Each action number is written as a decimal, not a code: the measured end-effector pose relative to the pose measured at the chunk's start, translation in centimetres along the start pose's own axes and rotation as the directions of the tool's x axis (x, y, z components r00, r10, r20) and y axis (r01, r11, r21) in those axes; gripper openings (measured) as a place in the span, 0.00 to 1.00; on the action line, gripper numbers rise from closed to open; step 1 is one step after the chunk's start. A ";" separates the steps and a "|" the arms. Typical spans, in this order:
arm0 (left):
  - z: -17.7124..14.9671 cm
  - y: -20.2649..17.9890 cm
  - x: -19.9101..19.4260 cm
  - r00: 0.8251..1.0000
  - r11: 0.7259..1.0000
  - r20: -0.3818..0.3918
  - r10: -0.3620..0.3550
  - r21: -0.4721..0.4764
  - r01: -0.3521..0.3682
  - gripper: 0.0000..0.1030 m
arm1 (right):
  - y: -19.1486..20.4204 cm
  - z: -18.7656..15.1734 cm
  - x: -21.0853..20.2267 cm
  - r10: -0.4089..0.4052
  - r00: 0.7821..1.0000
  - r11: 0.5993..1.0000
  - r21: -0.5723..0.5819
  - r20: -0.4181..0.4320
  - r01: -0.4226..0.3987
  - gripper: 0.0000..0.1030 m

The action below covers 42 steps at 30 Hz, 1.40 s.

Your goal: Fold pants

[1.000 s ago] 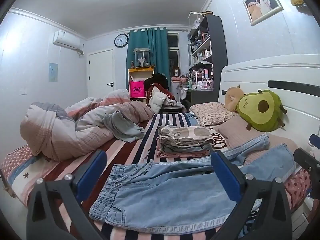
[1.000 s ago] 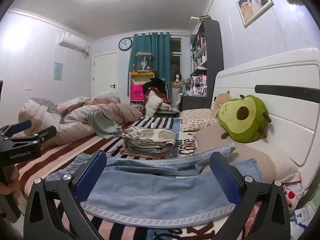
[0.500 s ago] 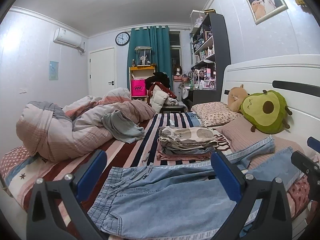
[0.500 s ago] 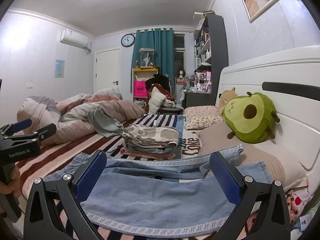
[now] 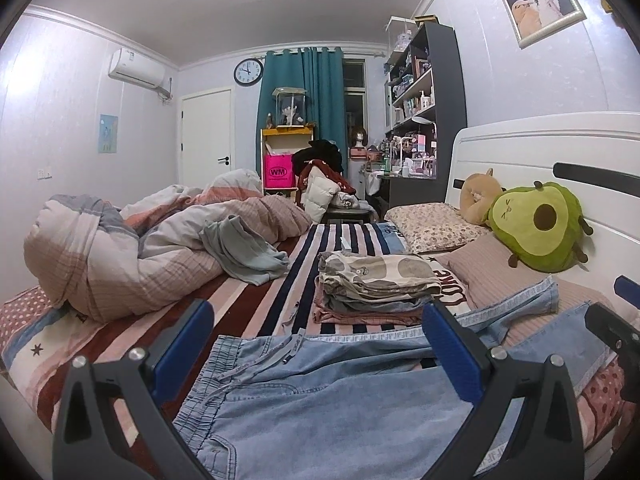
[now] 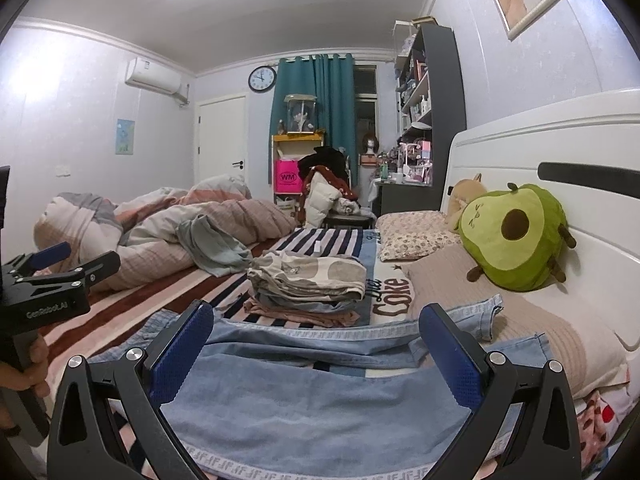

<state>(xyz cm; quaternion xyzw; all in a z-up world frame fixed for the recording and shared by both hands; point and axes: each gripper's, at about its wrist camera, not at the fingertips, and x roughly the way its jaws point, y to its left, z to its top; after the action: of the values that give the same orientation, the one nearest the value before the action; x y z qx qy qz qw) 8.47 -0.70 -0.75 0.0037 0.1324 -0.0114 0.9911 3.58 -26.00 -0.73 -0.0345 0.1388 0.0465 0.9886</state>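
Matt denim pants (image 5: 332, 408); glossy white headboard (image 6: 520, 152); plush avocado (image 6: 516, 236).

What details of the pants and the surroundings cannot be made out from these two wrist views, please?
- Pants: near edge cut off by the bottom of the frame and the left gripper, left wrist view.
- Folded stack: lower garments hidden under the top one, both views.
- Shelf items: too small, both views.
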 end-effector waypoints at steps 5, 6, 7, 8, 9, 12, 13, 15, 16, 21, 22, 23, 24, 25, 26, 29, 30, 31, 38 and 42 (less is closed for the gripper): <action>-0.4 0.1 0.1 1.000 1.000 -0.009 -0.004 -0.003 0.004 0.99 | 0.0 -0.4 0.1 0.001 1.000 1.000 -0.004 -0.011 -0.001 1.00; -0.4 0.0 0.1 1.000 1.000 -0.010 -0.004 -0.003 0.004 0.99 | 0.0 -0.4 0.0 0.001 1.000 1.000 -0.004 -0.012 -0.001 1.00; -0.5 0.0 0.0 1.000 1.000 -0.011 -0.003 -0.002 0.003 0.99 | 0.0 -0.5 0.0 0.000 1.000 1.000 -0.003 -0.012 0.000 1.00; -0.5 -0.1 -0.1 1.000 1.000 -0.011 -0.002 -0.001 0.002 0.99 | 0.0 -0.5 0.0 0.002 1.000 1.000 -0.002 -0.012 -0.002 1.00; -0.5 0.0 -0.1 1.000 1.000 -0.010 -0.002 -0.001 0.002 0.99 | 0.0 -0.4 0.0 0.003 1.000 1.000 -0.002 -0.012 -0.003 1.00; -0.5 0.0 -0.1 1.000 1.000 -0.012 -0.004 -0.002 0.004 0.99 | 0.1 -0.5 -0.2 0.011 1.000 1.000 0.004 -0.014 -0.011 1.00; -0.6 0.0 -0.1 1.000 1.000 -0.012 -0.004 -0.002 0.004 0.99 | 0.0 -0.6 -0.3 0.013 1.000 1.000 0.007 -0.014 -0.013 1.00; -0.7 -0.1 -0.2 1.000 1.000 -0.013 -0.005 0.000 0.005 0.99 | 0.1 -0.7 -0.4 0.014 1.000 1.000 0.008 -0.013 -0.014 1.00; -0.8 -0.1 -0.3 1.000 1.000 -0.013 -0.004 0.001 0.004 0.99 | 0.1 -0.7 -0.4 0.013 1.000 1.000 0.008 -0.012 -0.013 1.00; -0.9 -0.2 -0.4 1.000 1.000 -0.015 -0.005 -0.001 0.005 0.99 | 0.0 -0.8 -0.3 0.011 1.000 1.000 0.008 -0.016 -0.011 1.00; -1.0 -0.3 -0.4 1.000 1.000 -0.016 -0.005 -0.001 0.005 0.99 | 0.1 -0.9 -0.4 0.008 1.000 1.000 0.007 -0.017 -0.008 1.00; -1.0 -0.3 -0.5 1.000 1.000 -0.017 -0.005 0.001 0.005 0.99 | 0.2 -1.0 -0.5 0.005 1.000 1.000 0.006 -0.017 -0.005 1.00; -1.1 -0.3 -0.6 1.000 1.000 -0.018 -0.004 0.002 0.004 0.99 | 0.1 -1.2 -0.6 0.006 1.000 1.000 0.005 -0.017 -0.006 1.00; -1.1 -0.4 -0.7 1.000 1.000 -0.019 -0.004 0.002 0.004 0.99 | 0.1 -1.2 -0.6 0.006 1.000 1.000 0.005 -0.016 -0.006 1.00; -1.1 -0.5 -0.7 1.000 1.000 -0.019 -0.005 0.002 0.005 0.99 | 0.1 -1.2 -0.7 0.005 1.000 1.000 0.005 -0.014 -0.005 1.00; -1.1 -0.5 -0.8 1.000 1.000 -0.018 -0.007 0.000 0.007 0.99 | 0.1 -1.4 -0.8 0.006 1.000 1.000 0.009 -0.006 -0.006 1.00; -1.1 -0.5 -0.9 1.000 1.000 -0.017 -0.008 0.000 0.008 0.99 | -0.1 -1.3 -0.9 0.011 1.000 1.000 0.012 -0.003 -0.011 1.00; -1.1 -0.5 -0.9 1.000 1.000 -0.017 -0.008 0.001 0.008 0.99 | -0.1 -1.3 -1.0 0.016 1.000 1.000 0.016 -0.001 -0.016 1.00; -0.9 -0.5 -0.7 1.000 1.000 -0.025 -0.009 -0.001 0.009 0.99 | -0.2 -1.3 -1.1 0.022 1.000 1.000 0.021 -0.003 -0.022 1.00; -0.9 -0.5 -0.2 0.999 1.000 -0.046 -0.016 -0.004 0.016 0.99 | 0.0 -1.2 -0.7 0.015 1.000 1.000 -0.012 -0.026 -0.015 1.00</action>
<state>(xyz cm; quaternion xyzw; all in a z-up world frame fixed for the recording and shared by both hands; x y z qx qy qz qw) 8.02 -1.20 -1.59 0.0013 0.1554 -0.0192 0.9877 2.55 -26.15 -1.65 -0.0399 0.1516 0.0543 0.9861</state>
